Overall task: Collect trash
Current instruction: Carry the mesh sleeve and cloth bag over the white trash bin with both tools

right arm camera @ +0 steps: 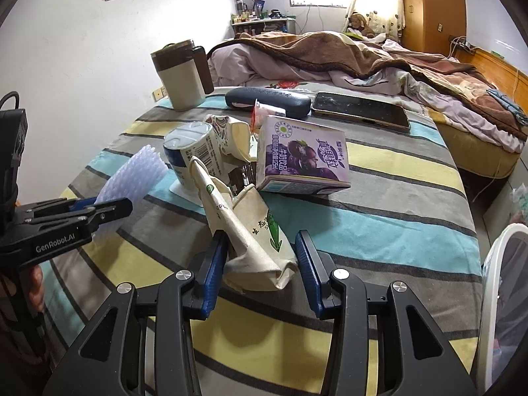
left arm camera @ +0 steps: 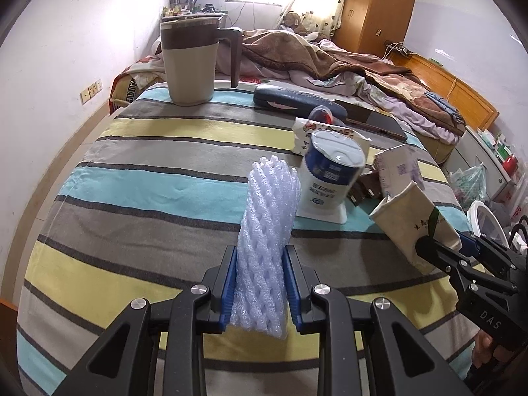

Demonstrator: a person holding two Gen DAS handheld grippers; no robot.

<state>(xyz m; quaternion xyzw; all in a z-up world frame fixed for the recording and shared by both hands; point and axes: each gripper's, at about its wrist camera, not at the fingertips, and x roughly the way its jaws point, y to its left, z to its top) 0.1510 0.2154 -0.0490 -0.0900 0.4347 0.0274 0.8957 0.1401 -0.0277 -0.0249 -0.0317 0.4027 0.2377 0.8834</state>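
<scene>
A white foam fruit net (left arm camera: 267,217) stands upright between the blue pads of my left gripper (left arm camera: 260,254), which is shut on its lower half. From the right wrist view the net (right arm camera: 135,175) sticks up from that gripper (right arm camera: 115,206) at the left. My right gripper (right arm camera: 260,241) is shut on a crushed beige paper cup (right arm camera: 244,224), also seen in the left wrist view as cup (left arm camera: 412,217) and gripper (left arm camera: 442,242). Behind them on the striped cloth sit a white-and-blue yogurt tub (right arm camera: 191,151), a purple milk carton (right arm camera: 303,155) and a crumpled patterned cup (right arm camera: 227,132).
The round table's striped cloth (left arm camera: 132,178) also carries a brown-and-beige mug (left arm camera: 188,62), a dark glasses case (right arm camera: 267,97) and a phone (right arm camera: 359,110) at the far side. A white bin rim (right arm camera: 495,280) stands to the right of the table. An unmade bed lies beyond.
</scene>
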